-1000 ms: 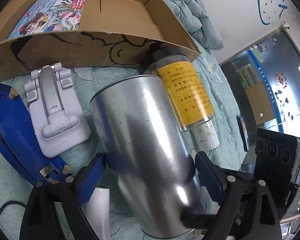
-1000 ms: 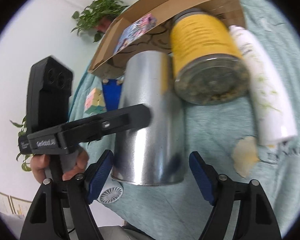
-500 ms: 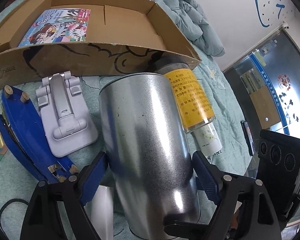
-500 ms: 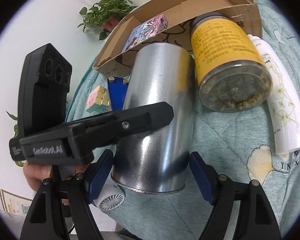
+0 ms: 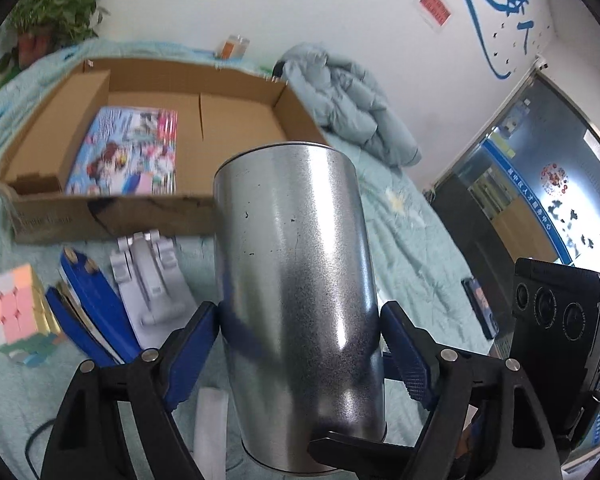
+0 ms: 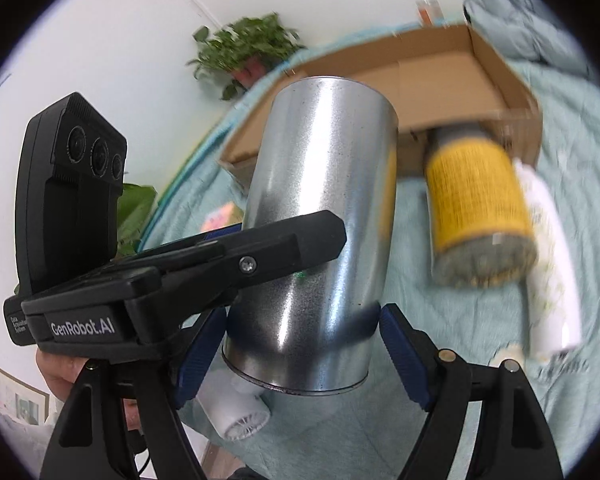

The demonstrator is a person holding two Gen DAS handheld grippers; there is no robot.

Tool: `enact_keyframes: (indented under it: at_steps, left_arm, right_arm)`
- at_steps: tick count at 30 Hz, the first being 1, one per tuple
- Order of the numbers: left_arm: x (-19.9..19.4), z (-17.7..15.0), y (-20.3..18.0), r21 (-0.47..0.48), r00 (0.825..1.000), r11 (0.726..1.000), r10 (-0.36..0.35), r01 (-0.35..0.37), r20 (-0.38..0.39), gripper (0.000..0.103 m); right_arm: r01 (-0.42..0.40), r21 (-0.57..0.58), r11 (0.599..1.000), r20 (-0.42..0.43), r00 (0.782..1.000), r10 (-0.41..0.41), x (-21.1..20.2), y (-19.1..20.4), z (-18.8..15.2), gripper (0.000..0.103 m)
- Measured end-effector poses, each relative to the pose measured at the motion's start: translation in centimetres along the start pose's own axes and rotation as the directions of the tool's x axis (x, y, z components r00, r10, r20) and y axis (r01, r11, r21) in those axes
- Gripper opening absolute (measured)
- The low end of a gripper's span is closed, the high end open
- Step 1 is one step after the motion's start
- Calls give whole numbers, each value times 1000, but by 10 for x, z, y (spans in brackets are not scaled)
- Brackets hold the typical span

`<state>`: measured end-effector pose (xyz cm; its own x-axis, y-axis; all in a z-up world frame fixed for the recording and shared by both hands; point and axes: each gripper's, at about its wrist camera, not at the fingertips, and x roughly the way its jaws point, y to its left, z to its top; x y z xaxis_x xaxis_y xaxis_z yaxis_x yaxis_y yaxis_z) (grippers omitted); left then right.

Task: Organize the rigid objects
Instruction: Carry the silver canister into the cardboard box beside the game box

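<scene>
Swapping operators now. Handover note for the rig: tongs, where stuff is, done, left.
Left tongs: shut on the metal can, pads on both sides near its base.
Right tongs: also around the can's base; contact looks likely, but I cannot tell for sure.
Cardboard box: behind the can on the bed, holding only a picture book.
Done: book is in the box, can is gripped.
Left, all outside the box: cube, blue clip and grey stand in front of it; yellow-label jar and white bottle at its right corner.
</scene>
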<state>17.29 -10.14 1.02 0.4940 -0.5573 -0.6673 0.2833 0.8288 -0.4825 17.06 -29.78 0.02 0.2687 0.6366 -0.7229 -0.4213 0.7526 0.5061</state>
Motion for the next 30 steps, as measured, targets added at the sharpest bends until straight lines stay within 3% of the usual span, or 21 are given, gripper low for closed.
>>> enact_keyframes:
  at_steps: [6, 15, 21, 30]
  left_arm:
    - [-17, 41, -11, 15, 996, 1000, -27, 26, 85, 79]
    - [-18, 136, -13, 20, 987, 999, -35, 32, 159, 79]
    - [14, 190, 14, -37, 994, 999, -24, 28, 111, 79]
    - [100, 202, 76, -166, 998, 986, -23, 14, -52, 79]
  right_arm:
    - [50, -102, 994, 73, 996, -43, -15, 11, 38, 79]
    - [82, -190, 978, 102, 993, -63, -20, 16, 115, 79]
    - [73, -198, 977, 34, 997, -68, 3, 6, 164, 79]
    - [44, -102, 994, -140, 988, -58, 68, -42, 188, 79]
